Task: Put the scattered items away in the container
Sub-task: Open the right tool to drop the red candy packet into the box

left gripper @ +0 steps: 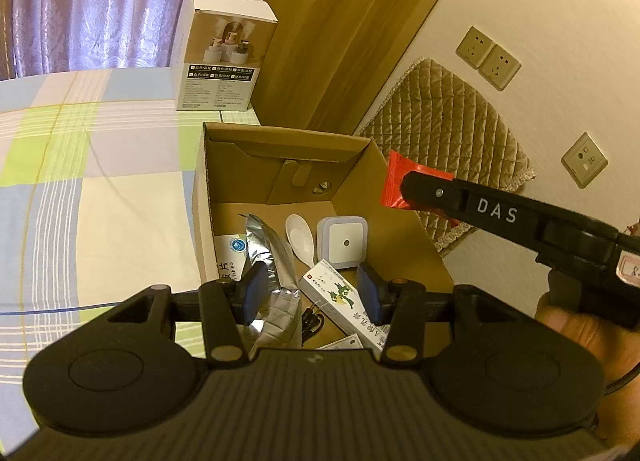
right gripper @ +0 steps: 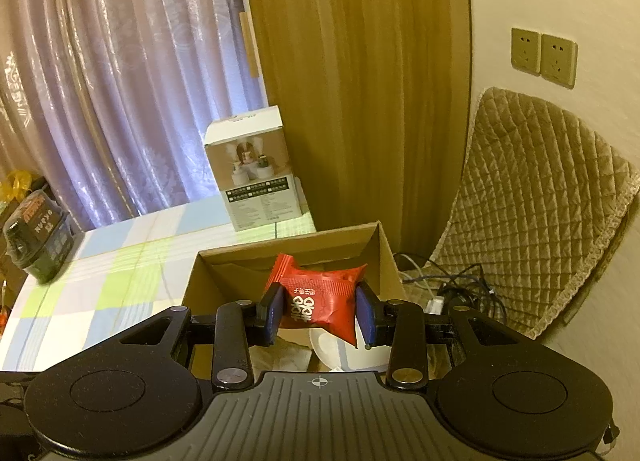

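The right gripper [right gripper: 320, 311] clenched a red snack packet [right gripper: 320, 297] over the cardboard box's [left gripper: 404, 217] right wall, the left gripper [left gripper: 312, 295] hung released above it — let go there, the packet might tip outside — toward the cables [right gripper: 460, 285].

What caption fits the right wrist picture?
Right tongs carry a red snack packet over the cardboard box.

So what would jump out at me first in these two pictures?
Likely the red packet, clamped between the right gripper's blue pads above the open cardboard box. Inside lie a white spoon, a silver foil pouch and a medicine carton, with the left gripper open over them.
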`<move>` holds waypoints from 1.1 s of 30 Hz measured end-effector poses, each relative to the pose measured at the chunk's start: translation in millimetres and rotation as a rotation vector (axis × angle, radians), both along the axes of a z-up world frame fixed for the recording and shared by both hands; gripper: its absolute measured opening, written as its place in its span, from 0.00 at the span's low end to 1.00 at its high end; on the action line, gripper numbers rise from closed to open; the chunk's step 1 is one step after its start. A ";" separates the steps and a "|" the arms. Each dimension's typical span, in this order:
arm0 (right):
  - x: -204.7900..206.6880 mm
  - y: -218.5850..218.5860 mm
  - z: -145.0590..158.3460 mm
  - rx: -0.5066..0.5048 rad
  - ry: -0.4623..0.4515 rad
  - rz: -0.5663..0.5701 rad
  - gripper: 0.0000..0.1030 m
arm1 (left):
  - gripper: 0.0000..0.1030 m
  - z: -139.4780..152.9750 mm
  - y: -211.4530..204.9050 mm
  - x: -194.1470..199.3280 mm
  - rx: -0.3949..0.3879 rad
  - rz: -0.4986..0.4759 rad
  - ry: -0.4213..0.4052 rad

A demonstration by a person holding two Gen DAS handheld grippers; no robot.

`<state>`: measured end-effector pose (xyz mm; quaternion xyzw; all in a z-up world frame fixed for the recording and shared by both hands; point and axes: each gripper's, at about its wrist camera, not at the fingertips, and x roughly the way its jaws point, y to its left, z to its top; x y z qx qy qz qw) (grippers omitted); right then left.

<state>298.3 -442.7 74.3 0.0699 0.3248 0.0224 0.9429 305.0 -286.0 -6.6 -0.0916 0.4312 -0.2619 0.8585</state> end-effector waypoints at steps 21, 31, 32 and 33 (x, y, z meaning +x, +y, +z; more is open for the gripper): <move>2.4 7.3 -2.6 0.022 0.041 0.022 0.40 | 0.41 4.3 10.7 -2.2 -0.009 0.016 -0.003; -8.9 6.4 -0.1 0.023 0.049 0.015 0.40 | 0.42 6.1 13.3 -7.8 -0.009 0.021 -0.002; -11.0 5.7 0.4 0.021 0.051 0.015 0.40 | 0.42 7.1 13.8 -9.8 -0.008 0.021 -0.004; -13.4 4.8 1.1 0.018 0.054 0.015 0.40 | 0.43 8.3 14.2 -11.6 -0.008 0.021 -0.006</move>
